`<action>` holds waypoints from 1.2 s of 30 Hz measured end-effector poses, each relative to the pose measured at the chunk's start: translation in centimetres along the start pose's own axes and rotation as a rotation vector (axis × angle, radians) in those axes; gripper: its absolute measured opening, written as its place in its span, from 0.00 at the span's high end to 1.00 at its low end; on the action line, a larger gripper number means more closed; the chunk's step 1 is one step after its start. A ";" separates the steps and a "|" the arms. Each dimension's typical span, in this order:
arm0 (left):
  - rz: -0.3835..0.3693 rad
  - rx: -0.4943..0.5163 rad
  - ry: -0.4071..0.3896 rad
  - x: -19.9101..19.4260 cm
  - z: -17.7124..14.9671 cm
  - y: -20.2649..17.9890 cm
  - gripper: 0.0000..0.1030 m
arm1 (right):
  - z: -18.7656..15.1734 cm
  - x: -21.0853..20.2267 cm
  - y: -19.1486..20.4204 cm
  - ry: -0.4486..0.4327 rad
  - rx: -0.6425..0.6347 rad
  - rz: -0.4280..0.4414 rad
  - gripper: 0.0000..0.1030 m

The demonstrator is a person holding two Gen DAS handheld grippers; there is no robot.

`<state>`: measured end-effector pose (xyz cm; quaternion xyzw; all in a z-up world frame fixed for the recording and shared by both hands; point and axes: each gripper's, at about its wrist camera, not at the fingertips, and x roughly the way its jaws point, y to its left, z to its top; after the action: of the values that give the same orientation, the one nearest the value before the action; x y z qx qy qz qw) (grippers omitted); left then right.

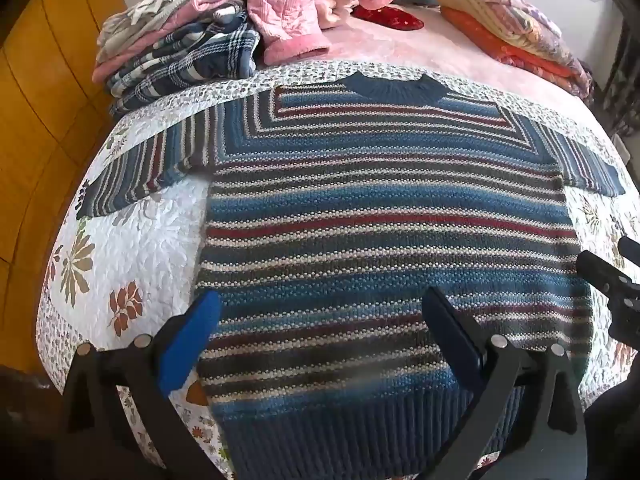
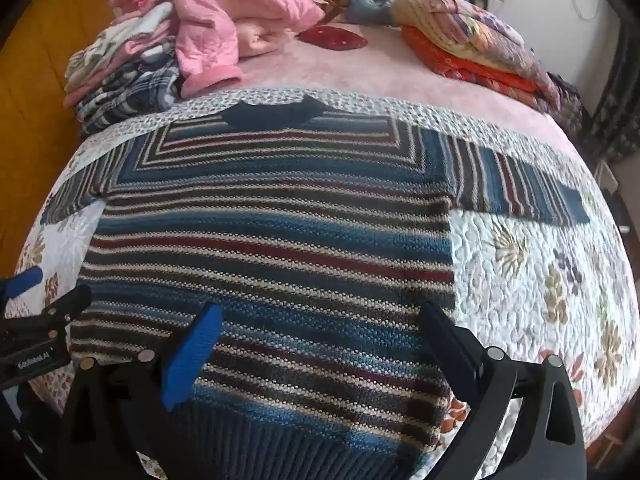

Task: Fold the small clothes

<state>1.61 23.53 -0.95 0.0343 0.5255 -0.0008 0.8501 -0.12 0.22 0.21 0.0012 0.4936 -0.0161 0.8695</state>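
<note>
Fingers [image 1: 208, 308] spread, striped sweater [image 1: 380, 216] flat, quilt [image 1: 132, 248]

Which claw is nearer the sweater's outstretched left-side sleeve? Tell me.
Left. The left claw hovers open over the hem on the side of that sleeve. The right claw hovers open over the hem's opposite end, farther away.

your striped sweater [image 1: 384, 216] loses its near hem below the frame edge in both views — the left cuff is cut off in the right view, and the far clothes pile [image 1: 224, 12] is cropped at the top.
</note>
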 end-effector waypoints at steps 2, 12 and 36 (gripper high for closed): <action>0.003 0.006 -0.006 -0.1 0.2 -0.2 0.03 | -0.3 -0.3 0.9 -0.031 -0.015 -0.042 0.04; 0.012 0.035 -0.050 -0.1 -0.2 -0.6 0.03 | 0.3 0.2 -0.8 0.009 0.059 0.034 0.04; 0.004 0.043 -0.074 -0.3 -0.2 -0.8 0.03 | 0.4 0.1 -0.9 -0.004 0.076 0.029 0.04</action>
<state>1.22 22.75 -0.83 0.0536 0.4933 -0.0117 0.8681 0.28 -0.70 0.32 0.0413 0.4910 -0.0221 0.8699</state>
